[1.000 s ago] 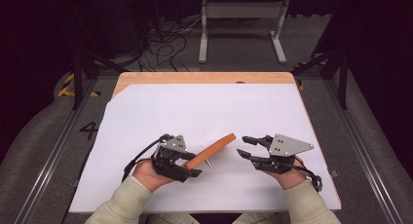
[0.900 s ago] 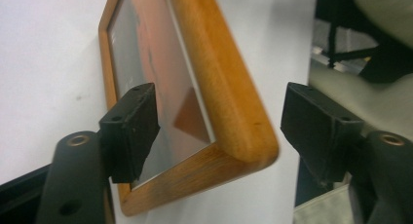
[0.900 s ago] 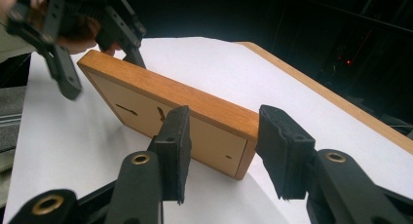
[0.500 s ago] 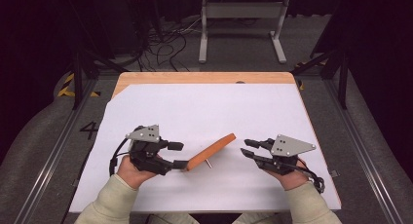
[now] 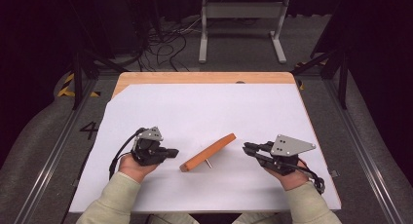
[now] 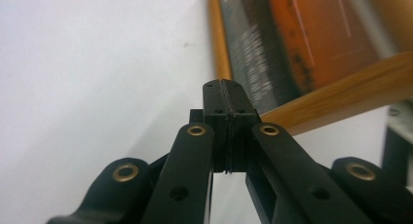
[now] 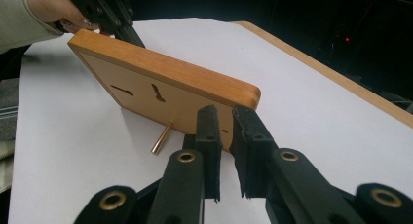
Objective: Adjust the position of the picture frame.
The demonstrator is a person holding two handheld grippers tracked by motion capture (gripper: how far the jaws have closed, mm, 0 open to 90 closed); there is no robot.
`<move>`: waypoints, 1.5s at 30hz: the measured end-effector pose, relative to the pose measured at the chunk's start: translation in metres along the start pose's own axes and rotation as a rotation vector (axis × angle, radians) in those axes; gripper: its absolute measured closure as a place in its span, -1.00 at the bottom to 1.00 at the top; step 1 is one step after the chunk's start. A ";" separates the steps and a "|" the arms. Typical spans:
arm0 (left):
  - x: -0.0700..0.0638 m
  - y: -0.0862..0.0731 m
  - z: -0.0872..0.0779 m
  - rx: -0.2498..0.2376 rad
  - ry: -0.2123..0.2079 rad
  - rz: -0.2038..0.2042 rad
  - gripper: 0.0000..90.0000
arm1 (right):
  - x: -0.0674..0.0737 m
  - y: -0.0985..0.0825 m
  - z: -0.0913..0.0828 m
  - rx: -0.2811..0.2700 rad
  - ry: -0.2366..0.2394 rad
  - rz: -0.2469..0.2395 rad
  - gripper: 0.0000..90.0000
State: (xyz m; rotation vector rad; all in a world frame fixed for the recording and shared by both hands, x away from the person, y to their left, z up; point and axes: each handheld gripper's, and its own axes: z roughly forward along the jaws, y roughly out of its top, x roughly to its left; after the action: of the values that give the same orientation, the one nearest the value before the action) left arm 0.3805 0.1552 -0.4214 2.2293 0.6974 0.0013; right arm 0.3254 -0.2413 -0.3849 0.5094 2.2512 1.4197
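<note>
A flat wooden board (image 5: 208, 152) stands tilted on the white sheet, propped on a thin metal peg (image 5: 208, 163). The right gripper view shows its underside (image 7: 160, 83) with two keyhole slots, and the peg (image 7: 160, 138). My left gripper (image 5: 171, 152) lies just left of the board's near end, apart from it, with its jaws pressed together on nothing (image 6: 221, 85); the board's edge (image 6: 341, 95) runs past on the right. My right gripper (image 5: 246, 147) rests to the right of the board. It points at the board's far corner, jaws (image 7: 224, 112) a narrow gap apart and holding nothing.
A white sheet (image 5: 204, 107) covers most of the wooden table, whose bare edge (image 5: 204, 78) shows at the back. Beyond it are floor cables (image 5: 165, 39) and a metal stand (image 5: 241, 19). Rails run along both sides of the table.
My left gripper has drawn back to the left from the board's near end. The board stays in the same place, leaning on its peg. The right gripper has barely moved.
</note>
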 end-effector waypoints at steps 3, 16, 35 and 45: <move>0.001 -0.002 0.011 0.046 0.000 0.002 1.00 | -0.001 0.000 -0.001 0.004 -0.014 0.006 0.82; -0.006 -0.003 0.033 0.158 -0.068 0.023 1.00 | -0.005 -0.001 -0.004 0.005 -0.031 0.049 0.87; -0.046 0.012 0.056 0.177 -0.222 0.103 1.00 | -0.010 0.006 -0.011 0.043 -0.094 0.116 0.71; -0.059 0.015 0.066 0.190 -0.245 0.131 1.00 | -0.015 0.017 -0.011 0.124 -0.139 0.308 0.30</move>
State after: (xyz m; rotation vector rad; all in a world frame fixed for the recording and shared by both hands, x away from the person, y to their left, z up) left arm 0.3515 0.0730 -0.4438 2.3995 0.4321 -0.2789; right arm 0.3337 -0.2505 -0.3627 1.0007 2.2274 1.3399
